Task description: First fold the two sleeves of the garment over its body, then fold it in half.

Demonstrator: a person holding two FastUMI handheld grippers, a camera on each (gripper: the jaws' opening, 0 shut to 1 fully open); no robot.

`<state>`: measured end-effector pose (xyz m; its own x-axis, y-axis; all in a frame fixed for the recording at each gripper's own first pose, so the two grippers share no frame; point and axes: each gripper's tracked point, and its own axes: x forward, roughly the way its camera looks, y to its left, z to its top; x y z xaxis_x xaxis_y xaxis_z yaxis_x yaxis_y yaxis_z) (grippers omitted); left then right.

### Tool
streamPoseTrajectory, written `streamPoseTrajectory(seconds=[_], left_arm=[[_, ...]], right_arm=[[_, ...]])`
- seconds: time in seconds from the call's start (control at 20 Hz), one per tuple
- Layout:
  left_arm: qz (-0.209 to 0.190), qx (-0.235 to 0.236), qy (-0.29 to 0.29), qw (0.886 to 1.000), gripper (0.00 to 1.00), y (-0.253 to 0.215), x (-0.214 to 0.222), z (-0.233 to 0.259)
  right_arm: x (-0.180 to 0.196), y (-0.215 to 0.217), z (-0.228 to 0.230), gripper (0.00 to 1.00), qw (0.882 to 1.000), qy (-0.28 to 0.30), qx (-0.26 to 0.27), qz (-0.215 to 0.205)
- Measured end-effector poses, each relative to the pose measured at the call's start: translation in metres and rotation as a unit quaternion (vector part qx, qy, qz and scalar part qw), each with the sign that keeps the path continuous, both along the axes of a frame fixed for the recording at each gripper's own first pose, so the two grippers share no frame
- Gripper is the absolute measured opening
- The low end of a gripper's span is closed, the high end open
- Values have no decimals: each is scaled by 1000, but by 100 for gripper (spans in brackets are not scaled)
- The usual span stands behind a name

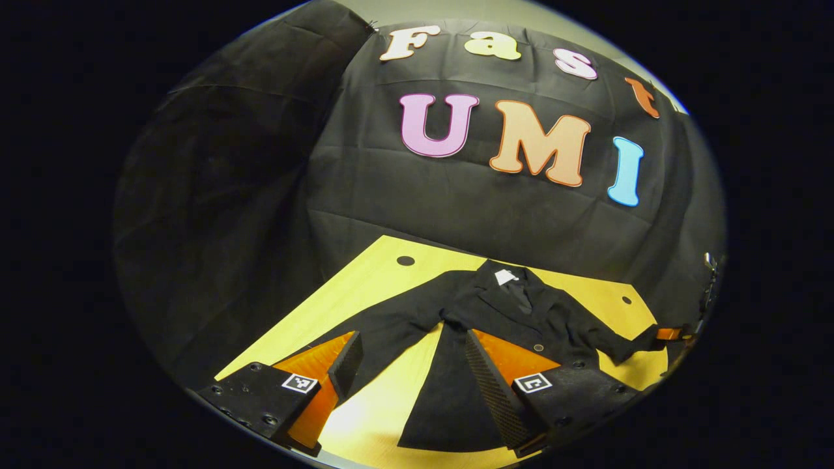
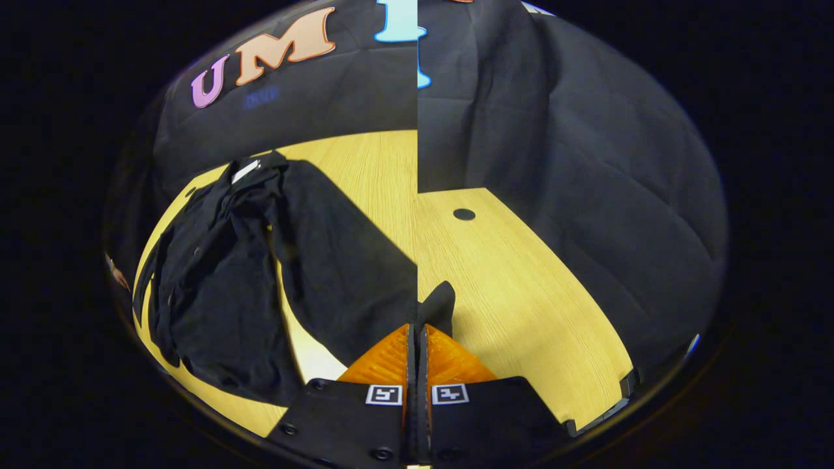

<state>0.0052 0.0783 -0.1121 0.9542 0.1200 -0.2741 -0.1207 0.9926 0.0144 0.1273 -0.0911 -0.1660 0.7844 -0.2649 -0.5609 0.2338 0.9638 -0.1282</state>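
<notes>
A black jacket (image 1: 515, 312) with a white collar label (image 1: 505, 277) lies spread on the yellow wooden table (image 1: 365, 280). My left gripper (image 1: 414, 361) hangs open above the jacket's near sleeve (image 1: 384, 329) and hem, with nothing between its fingers. At the far right of the left gripper view, the right gripper (image 1: 671, 333) shows orange at the end of the other sleeve (image 1: 612, 342). In the right gripper view, my right gripper (image 2: 417, 335) is shut on that sleeve (image 2: 339, 260), and the cuff (image 2: 438, 303) pokes out past the fingertips. The jacket's body (image 2: 215, 280) lies crumpled to the left.
The black cloth wall (image 1: 456, 195) closes the back and sides of the table. Small dark holes (image 1: 405, 260) (image 2: 464, 213) sit in the tabletop. Bare wood (image 2: 521, 293) stretches right of the held sleeve, as far as the table's edge (image 2: 606, 407).
</notes>
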Motion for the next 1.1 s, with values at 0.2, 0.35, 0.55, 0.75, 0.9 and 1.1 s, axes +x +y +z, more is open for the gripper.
streamPoseTrajectory(seconds=[0.2,0.35,0.55,0.75,0.9,1.1], left_arm=[[1,-6,3,1000,93,11,4,-1],[-1,-18,-1,1000,94,17,5,1],[10,-27,1,1000,94,34,5,-2],[28,-34,11,999,94,56,2,-10],[41,-37,22,998,94,70,1,-18],[53,-49,41,997,95,88,-3,-27]], right_arm=[[20,31,22,2,1000,-17,7,24],[30,53,37,2,999,-31,8,35],[44,90,54,2,997,-51,5,60],[63,129,68,2,993,-69,-7,92],[79,162,73,2,990,-74,-10,119],[105,208,77,2,984,-88,-10,153]])
